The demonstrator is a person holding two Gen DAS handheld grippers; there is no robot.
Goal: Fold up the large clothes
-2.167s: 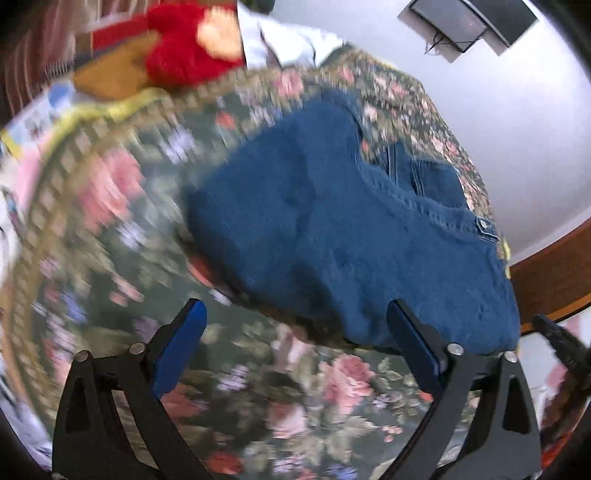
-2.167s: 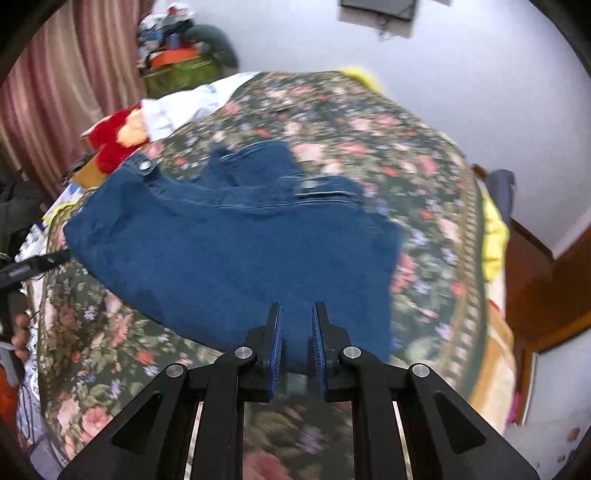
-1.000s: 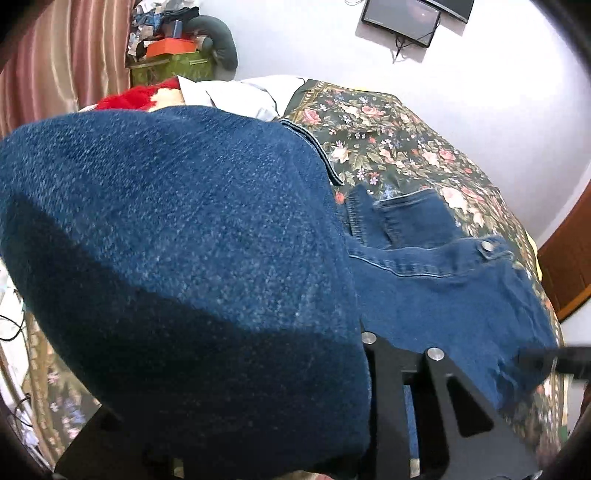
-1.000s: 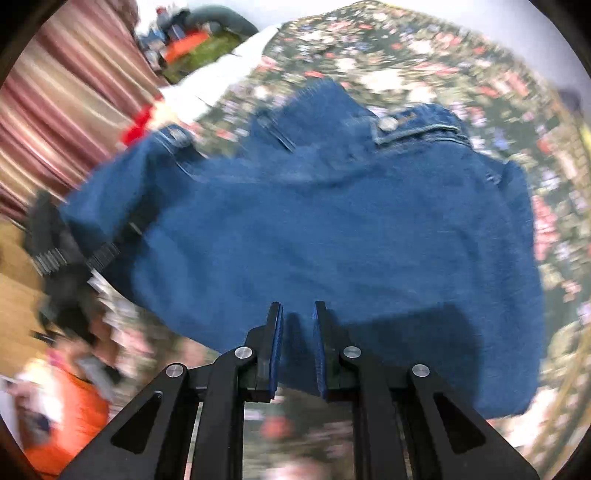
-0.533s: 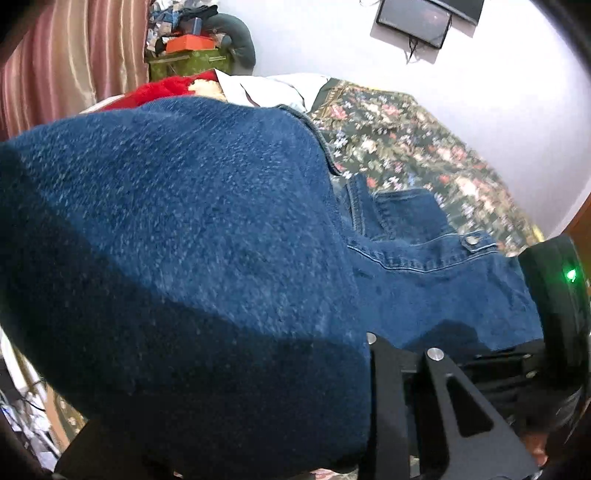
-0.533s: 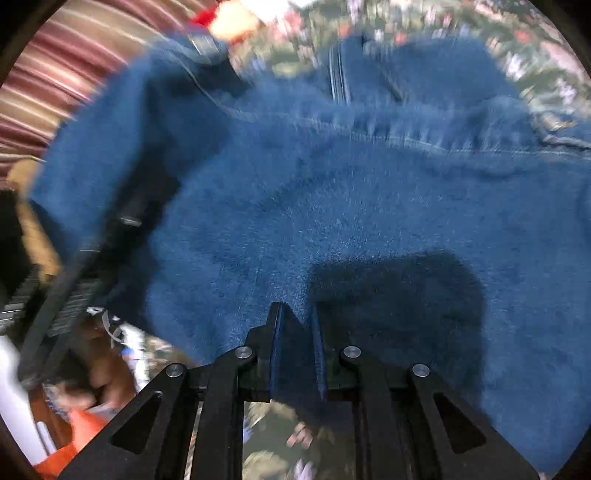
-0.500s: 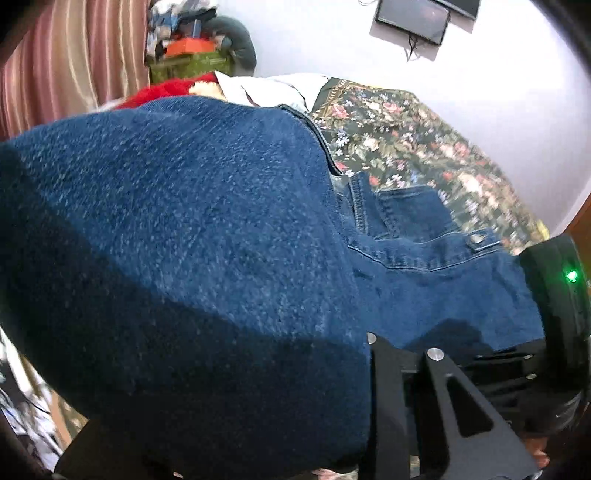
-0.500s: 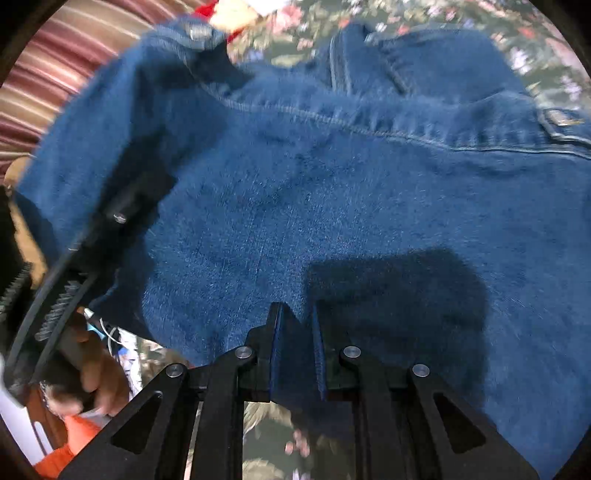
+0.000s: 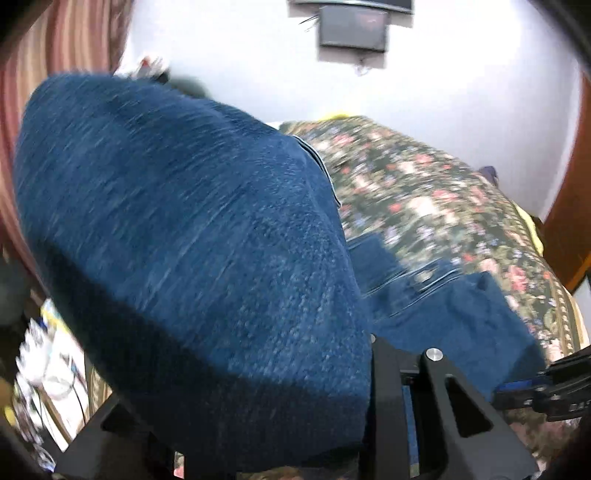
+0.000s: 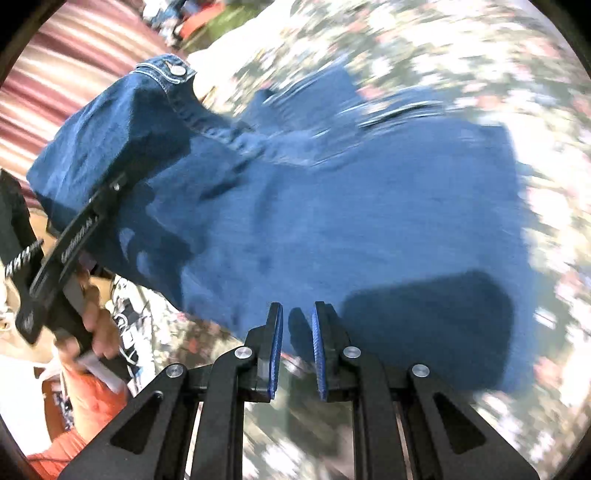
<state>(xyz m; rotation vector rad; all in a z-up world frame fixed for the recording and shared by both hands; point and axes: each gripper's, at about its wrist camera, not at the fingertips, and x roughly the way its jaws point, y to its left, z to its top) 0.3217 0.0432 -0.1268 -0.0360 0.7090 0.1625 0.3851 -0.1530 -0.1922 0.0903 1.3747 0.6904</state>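
Blue denim jeans (image 9: 192, 236) hang in a thick fold over my left gripper (image 9: 291, 369), which is shut on them; only its right finger (image 9: 382, 369) shows, the other is hidden under the cloth. The rest of the jeans (image 10: 369, 206) lies spread on the floral bedspread (image 10: 554, 110). My right gripper (image 10: 297, 347) is shut on the jeans' near edge, with dark denim between its blue pads (image 10: 276, 350). In the right wrist view the left gripper (image 10: 107, 199) holds the buttoned waistband corner (image 10: 170, 74) raised at the left. The picture is blurred.
The floral bed (image 9: 443, 192) fills the middle, with a white wall and a mounted screen (image 9: 352, 31) behind it. A striped curtain (image 9: 55, 55) hangs at the left, and wooden furniture (image 9: 569, 206) stands at the right. A hand (image 10: 92, 325) and orange clothing (image 10: 74, 417) are at lower left.
My left gripper has risen and tilted with the fold of denim. In the right wrist view the waistband corner now stands higher at the left. Both grips are unchanged.
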